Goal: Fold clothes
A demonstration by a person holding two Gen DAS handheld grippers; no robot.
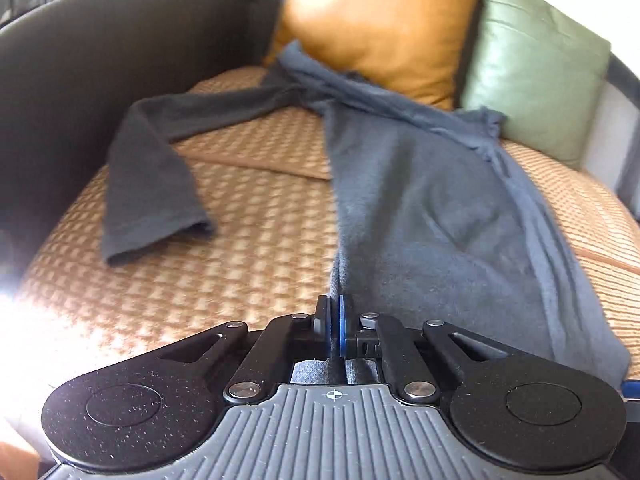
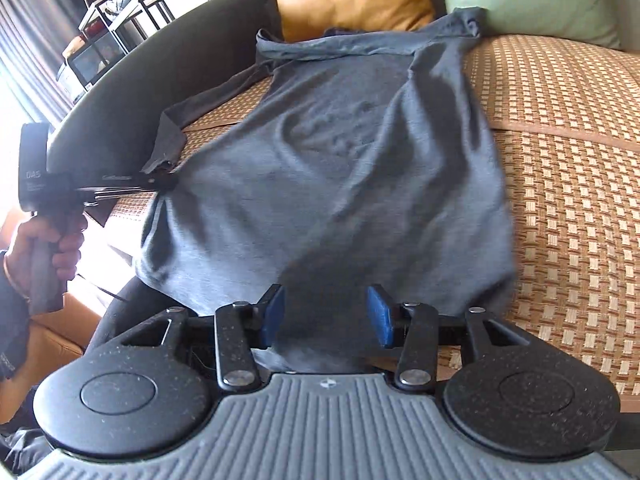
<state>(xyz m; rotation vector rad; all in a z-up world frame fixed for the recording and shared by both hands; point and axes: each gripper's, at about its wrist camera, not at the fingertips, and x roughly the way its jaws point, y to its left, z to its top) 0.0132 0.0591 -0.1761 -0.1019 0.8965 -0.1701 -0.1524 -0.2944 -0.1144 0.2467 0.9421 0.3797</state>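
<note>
While the left hand-held gripper (image 1: 335,326) pinches the grey shirt (image 1: 432,216), nothing holds contents.

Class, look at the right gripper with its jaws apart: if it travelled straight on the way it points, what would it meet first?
The right gripper would most likely meet the grey shirt first: its near hem already lies between the open jaws, apparently ungripped.

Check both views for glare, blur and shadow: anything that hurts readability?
Left wrist view: glare washes out the woven seat cover at lower left; the orange cushion and green cushion are smeared. Right wrist view: the window side at left is blown out; the grey shirt is dark near the right gripper.
</note>
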